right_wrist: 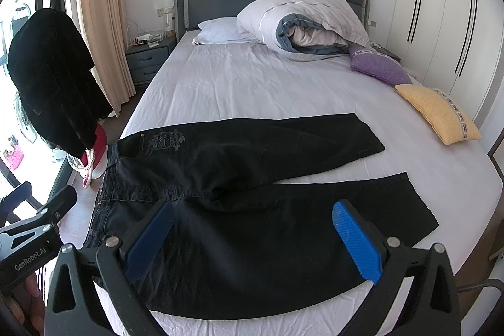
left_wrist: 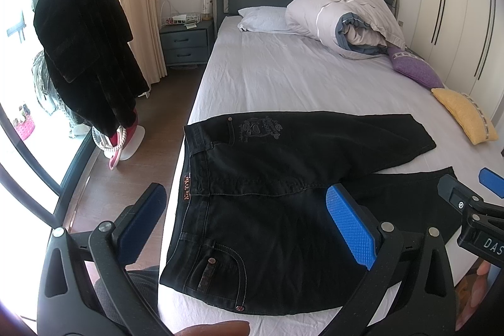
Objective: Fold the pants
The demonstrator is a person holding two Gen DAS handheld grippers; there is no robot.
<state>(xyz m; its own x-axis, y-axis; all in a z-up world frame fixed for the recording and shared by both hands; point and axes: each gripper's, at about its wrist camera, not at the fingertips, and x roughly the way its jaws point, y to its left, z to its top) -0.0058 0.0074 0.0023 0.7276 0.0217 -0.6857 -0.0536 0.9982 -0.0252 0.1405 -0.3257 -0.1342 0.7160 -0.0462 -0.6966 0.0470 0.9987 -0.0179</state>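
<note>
left wrist view: black pants [left_wrist: 283,197] flat on bed [left_wrist: 283,77], waistband at left edge, legs spread to the right.
left tool [left_wrist: 249,222]: spread wide above waist and seat, holding nothing.
right wrist view: pants [right_wrist: 252,197] below and ahead.
right tool [right_wrist: 252,238]: wide apart over near leg, gripping nothing.

Left gripper [left_wrist: 249,225]: jaws spread wide, blue pads facing each other, nothing between them; a fingertip of the holding hand [left_wrist: 217,328] shows at the bottom edge. Right gripper [right_wrist: 252,238]: jaws also wide apart, nothing held. Both held level, side by side, pointing forward. Each gripper's tip shows at the edge of the other's view.
</note>
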